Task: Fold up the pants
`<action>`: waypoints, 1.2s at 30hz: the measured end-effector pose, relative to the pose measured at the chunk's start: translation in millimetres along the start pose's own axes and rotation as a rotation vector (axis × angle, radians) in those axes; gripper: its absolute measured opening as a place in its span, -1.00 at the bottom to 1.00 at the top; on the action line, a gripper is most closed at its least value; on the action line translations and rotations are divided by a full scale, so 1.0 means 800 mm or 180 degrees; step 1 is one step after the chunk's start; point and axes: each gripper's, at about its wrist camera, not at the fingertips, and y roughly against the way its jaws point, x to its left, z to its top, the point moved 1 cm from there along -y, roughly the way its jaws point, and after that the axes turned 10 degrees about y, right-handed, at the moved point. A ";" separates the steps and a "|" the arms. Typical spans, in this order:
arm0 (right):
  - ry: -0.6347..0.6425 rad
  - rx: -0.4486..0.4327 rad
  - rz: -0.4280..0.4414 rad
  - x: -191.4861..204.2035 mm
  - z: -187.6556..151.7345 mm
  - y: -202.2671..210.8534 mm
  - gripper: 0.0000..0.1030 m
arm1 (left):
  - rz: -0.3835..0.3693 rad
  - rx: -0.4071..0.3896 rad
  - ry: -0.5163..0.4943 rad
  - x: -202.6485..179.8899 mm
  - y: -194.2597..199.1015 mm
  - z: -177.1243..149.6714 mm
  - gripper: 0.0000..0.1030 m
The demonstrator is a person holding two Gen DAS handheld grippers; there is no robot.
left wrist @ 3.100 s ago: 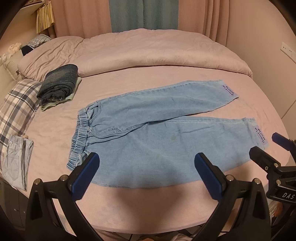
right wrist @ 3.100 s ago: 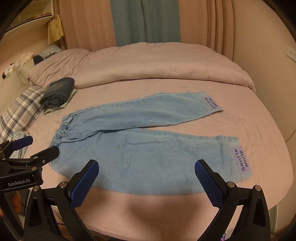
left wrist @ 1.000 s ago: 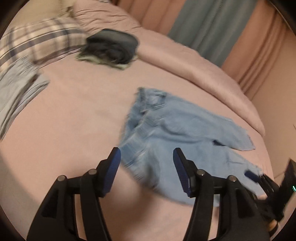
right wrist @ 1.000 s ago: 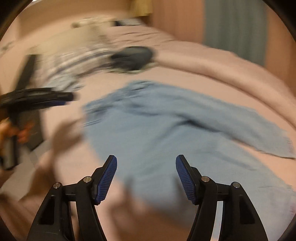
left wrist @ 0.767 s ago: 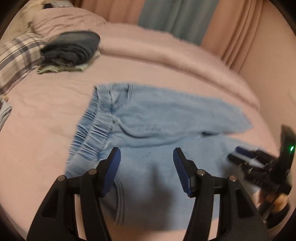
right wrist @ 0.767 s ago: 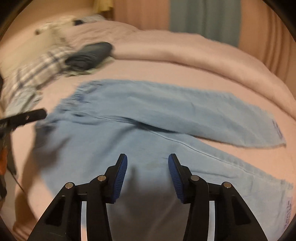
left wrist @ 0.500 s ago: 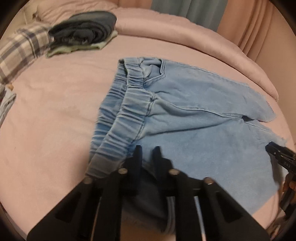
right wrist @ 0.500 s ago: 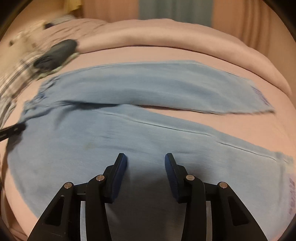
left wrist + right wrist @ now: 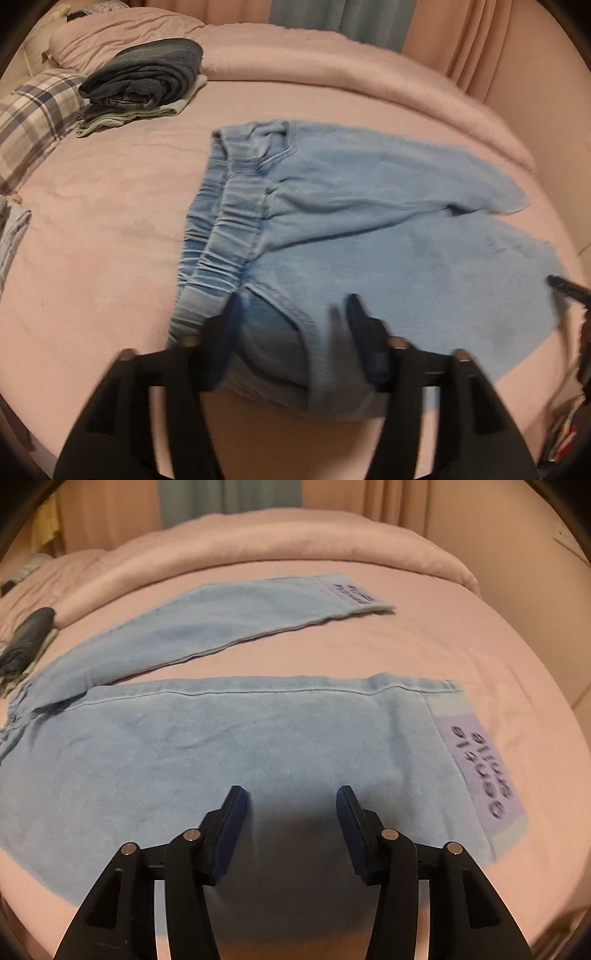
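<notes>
Left wrist view gets the waist end: pants [image 9: 369, 236] lie flat on the pink bed [image 9: 92, 229], elastic waistband [image 9: 221, 236] gathered in ridges, near corner bunched up w/ a darker fold showing. Left gripper [image 9: 291, 332] is right over that corner, jaws blurred & opening; cloth sits between them but pads don't look pressed on it. Also only here: a stack of dark folded denim [image 9: 147, 77] on pale green cloth, a plaid pillow [image 9: 33, 118], & the tip of the other tool at far right.

Right wrist view gets the leg end instead: two legs splayed apart, far one angled off, near one broad & smooth w/ a stitched seam along its top edge. Each cuff has a lilac patch [image 9: 480, 771] w/ dark lettering, too smeared to read. Right gripper [image 9: 288, 827] hangs over the near leg, jaws apart & widening, nothing gripped; its shadow falls on the cloth.

Fabric: soft, light blue, washed denim look. Rolled pink duvet [image 9: 258, 542] at the back, curtains behind.
</notes>
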 end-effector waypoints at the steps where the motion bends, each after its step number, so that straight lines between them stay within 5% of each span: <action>1: 0.0042 -0.0024 0.0043 0.008 0.003 0.008 0.00 | -0.0008 -0.0073 0.0001 -0.001 0.011 0.001 0.85; 2: 0.0149 -0.0151 0.0194 0.024 -0.001 0.022 0.04 | 0.0060 -0.0200 -0.0010 -0.003 0.020 0.002 1.00; 5: 0.0403 -0.0397 0.0510 0.069 0.013 0.040 0.18 | 0.0217 -0.0377 -0.0106 -0.003 0.026 0.005 0.99; 9: 0.0865 -0.0457 0.0818 0.137 0.027 0.023 0.19 | 0.0452 -0.0092 -0.0061 0.012 -0.012 -0.004 0.99; 11: 0.1046 -0.0184 0.0774 0.160 0.019 -0.014 0.20 | 0.0583 0.0081 -0.0068 0.022 -0.030 -0.017 0.99; 13: 0.1117 -0.0296 0.0689 0.168 0.003 -0.028 0.31 | 0.0397 0.0117 0.0083 0.041 -0.029 -0.021 1.00; 18: 0.1103 0.0044 0.0900 0.157 0.032 -0.021 0.31 | 0.0351 -0.0024 0.0066 0.054 -0.004 0.009 0.99; 26: 0.1228 -0.0401 0.1355 0.185 0.137 -0.017 0.35 | -0.0121 -0.0152 -0.0248 0.033 -0.029 0.109 0.99; 36: 0.2113 -0.0253 0.1176 0.274 0.257 -0.110 0.35 | -0.0250 0.0594 -0.0473 0.027 -0.161 0.218 0.88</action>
